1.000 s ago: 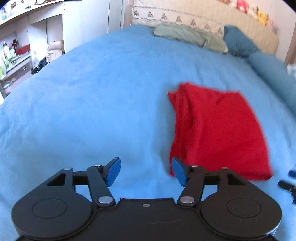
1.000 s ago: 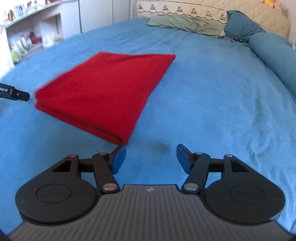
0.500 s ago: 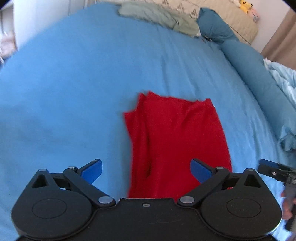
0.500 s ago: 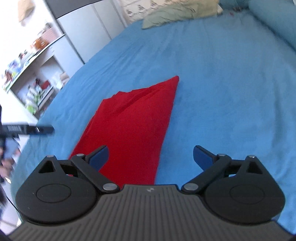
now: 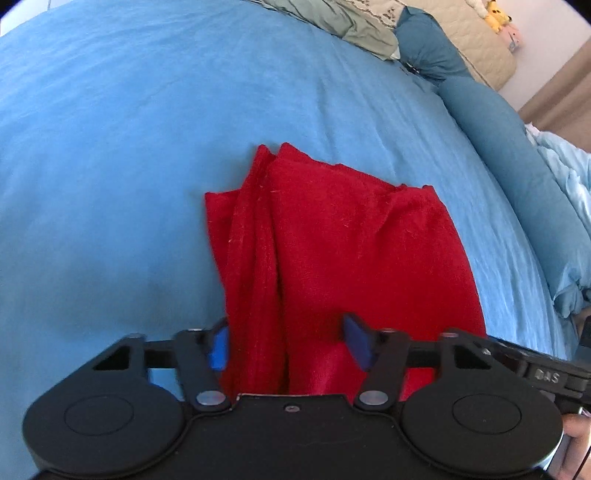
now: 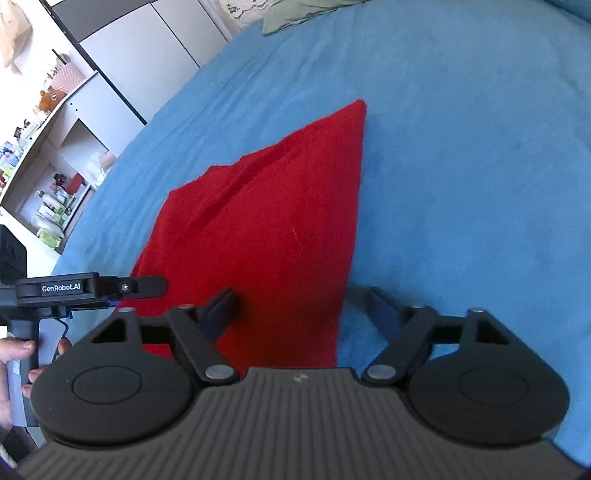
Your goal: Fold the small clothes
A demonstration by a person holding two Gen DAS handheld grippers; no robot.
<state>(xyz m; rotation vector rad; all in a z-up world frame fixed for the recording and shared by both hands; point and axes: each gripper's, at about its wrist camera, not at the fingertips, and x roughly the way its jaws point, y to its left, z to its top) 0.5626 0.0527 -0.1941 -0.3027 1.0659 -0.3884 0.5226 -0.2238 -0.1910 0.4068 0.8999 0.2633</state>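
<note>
Grasp step. Red cloth [image 5: 343,251] lies mid-frame on the blue bedspread [image 5: 110,147]. My left gripper [image 5: 288,341] and right gripper [image 6: 299,312] straddle its lower corners, jaws closing, apparently not yet pinching. Next: clamp both, fold upward.

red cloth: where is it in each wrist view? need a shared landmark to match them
Left wrist: red cloth at centre, its near edge between the closing left gripper's pads.
Right wrist: left of centre, near right corner between the closing right gripper's pads.
Shared landmark: green pillow at the bed's far end.
</note>
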